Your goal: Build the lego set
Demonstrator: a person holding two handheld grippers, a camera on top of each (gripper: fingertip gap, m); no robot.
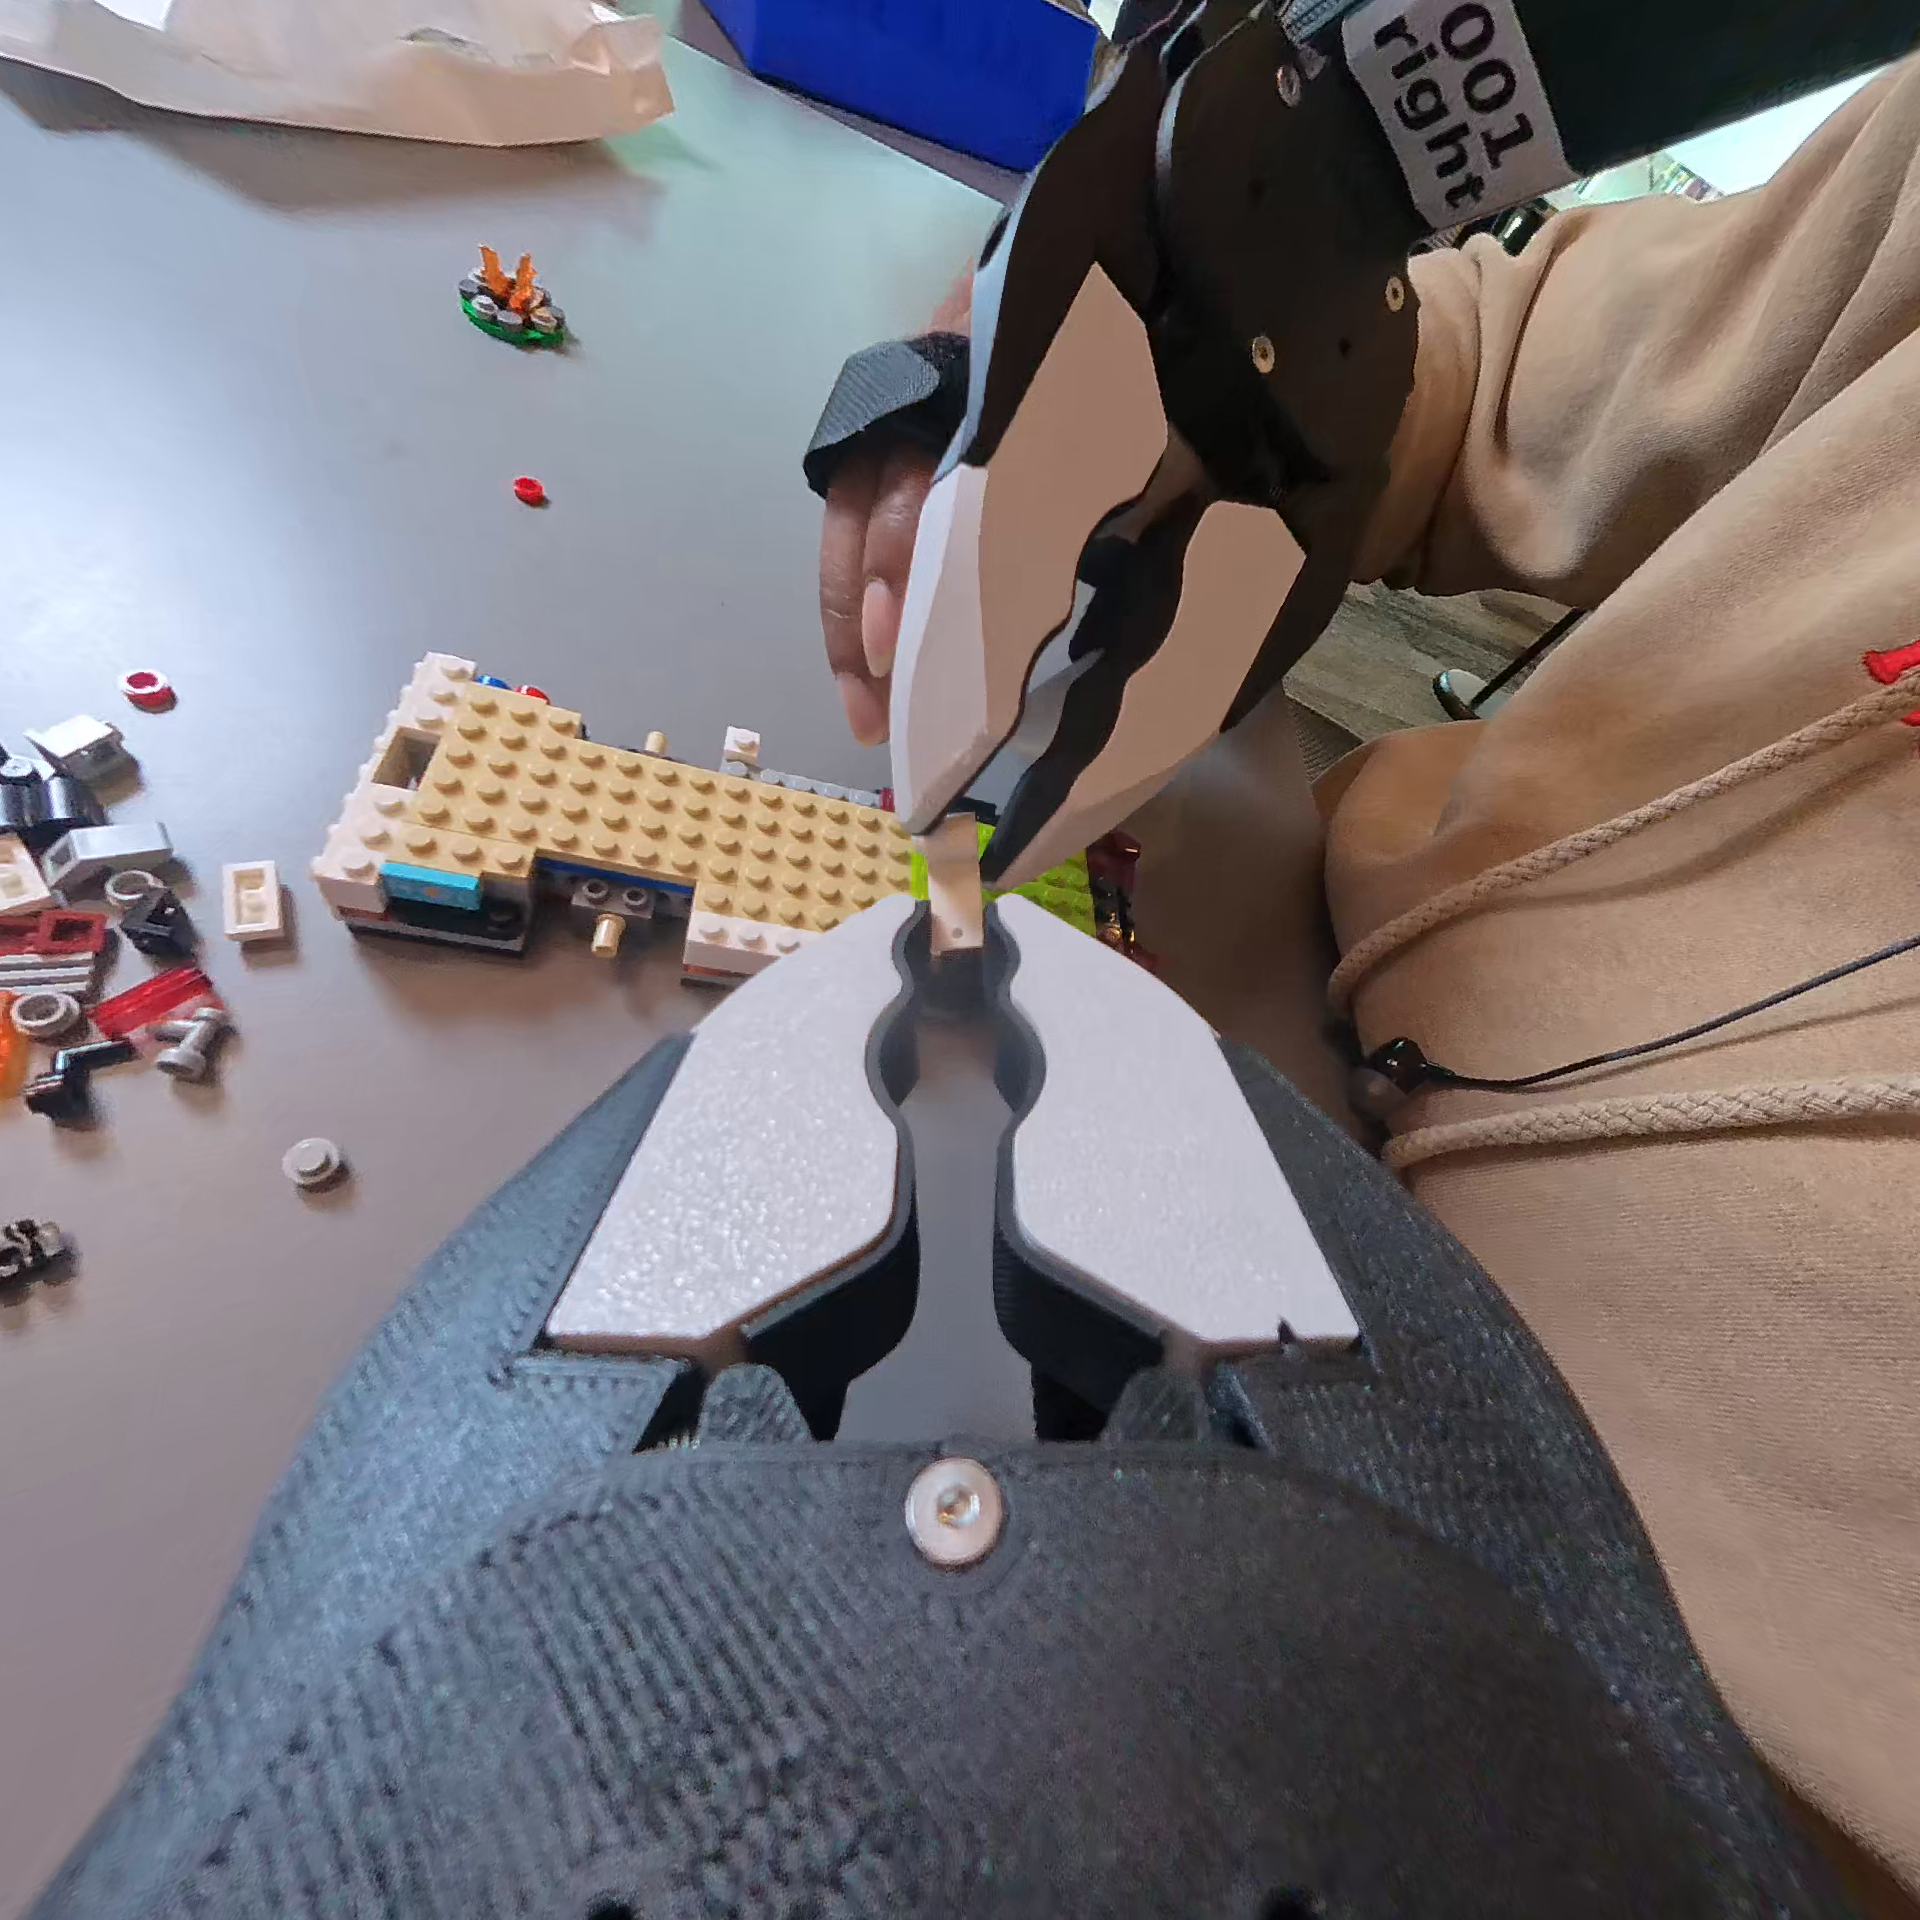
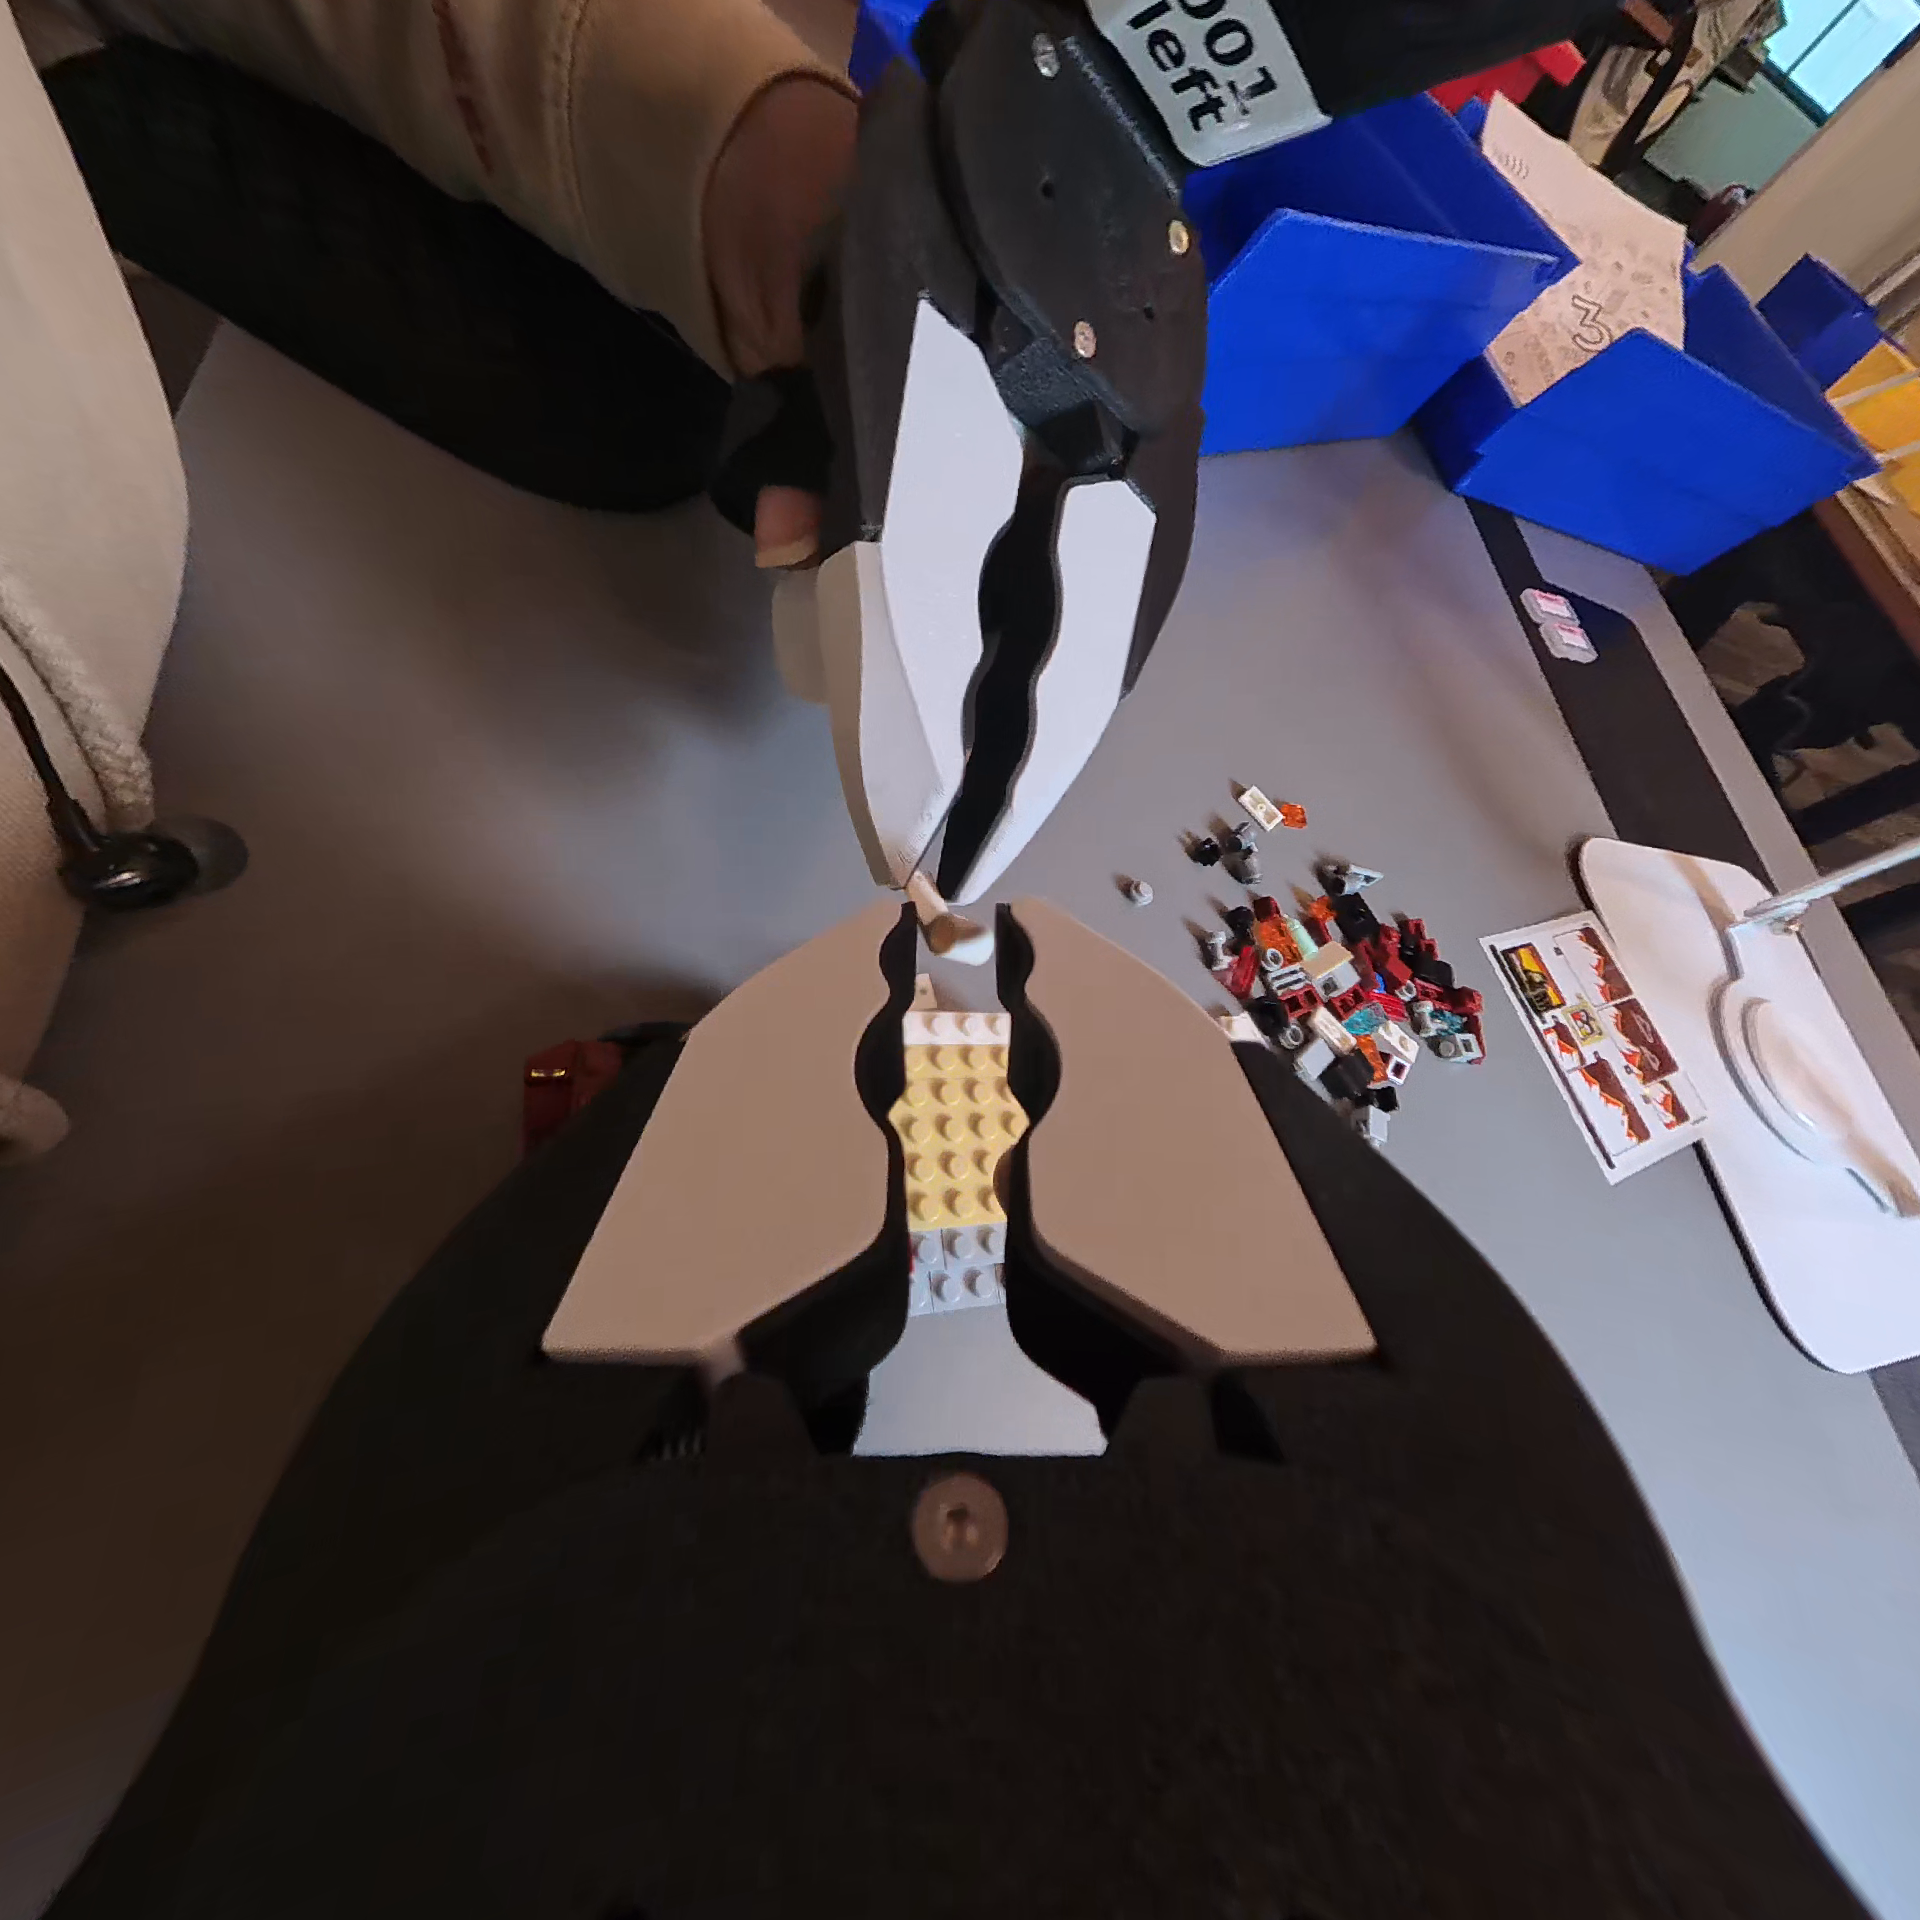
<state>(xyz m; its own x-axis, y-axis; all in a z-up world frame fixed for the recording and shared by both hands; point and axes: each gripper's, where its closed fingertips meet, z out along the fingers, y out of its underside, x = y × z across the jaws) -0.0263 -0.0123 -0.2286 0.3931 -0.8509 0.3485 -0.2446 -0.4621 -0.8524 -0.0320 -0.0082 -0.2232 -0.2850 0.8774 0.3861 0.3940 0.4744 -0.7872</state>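
This looks like an office or lab workroom. A grey table (image 2: 1455, 582) carries stacked blue storage bins (image 2: 1382, 322) at its far right edge, with a sticker sheet (image 2: 1595, 1039) and loose toy bricks (image 2: 1351, 987) nearer. Carpeted floor (image 1: 1392, 644) shows beyond the table.

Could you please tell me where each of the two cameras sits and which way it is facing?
Left wrist view: on the left gripper, facing across the table toward the person's beige sweatshirt; right gripper and a hand show.
Right wrist view: on the right gripper, facing down toward the blue bins; left gripper and a sleeve show.
Shared: both grippers, small white brick, tan brick build.
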